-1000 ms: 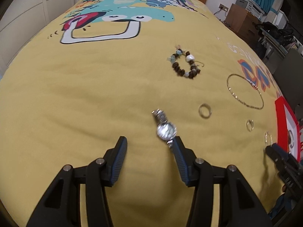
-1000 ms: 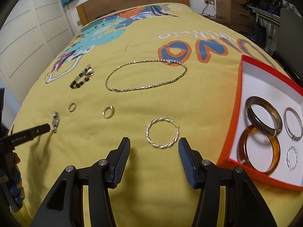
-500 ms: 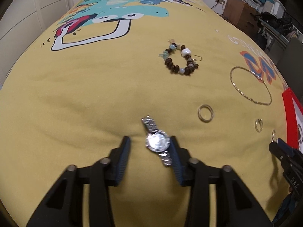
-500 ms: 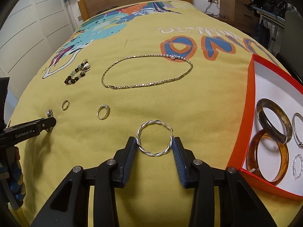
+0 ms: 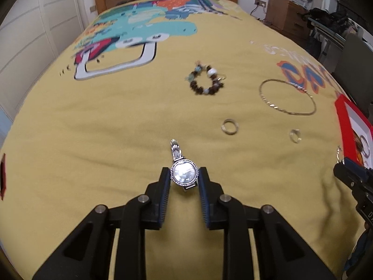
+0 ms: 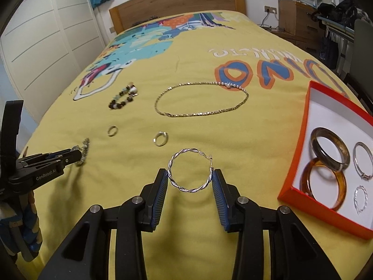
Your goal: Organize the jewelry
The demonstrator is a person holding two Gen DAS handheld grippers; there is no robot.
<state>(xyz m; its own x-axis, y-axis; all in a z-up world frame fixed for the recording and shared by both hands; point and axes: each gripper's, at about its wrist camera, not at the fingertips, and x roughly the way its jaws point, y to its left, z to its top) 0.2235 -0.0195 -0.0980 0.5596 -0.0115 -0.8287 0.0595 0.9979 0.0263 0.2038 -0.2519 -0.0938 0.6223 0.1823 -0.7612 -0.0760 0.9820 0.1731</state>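
Soft, even indoor light falls on the bedspread (image 6: 209, 140), with faint shadows. Fisheye bending curves its edges; corners go black. The left wrist view is slightly motion-blurred.

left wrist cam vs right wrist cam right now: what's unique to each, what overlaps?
Only the left wrist view shows the watch face-on, its case between the left gripper pads, jaws closing on it.

Only the right wrist view shows the twisted silver hoop whole, gripped in the right gripper, and the red box contents clearly: two amber bangles, a thin silver bangle and a matching hoop.

Both show the yellow bedspread, beaded bracelet, gold chain necklace, two small rings, part of the box, and the other gripper at the frame edge.
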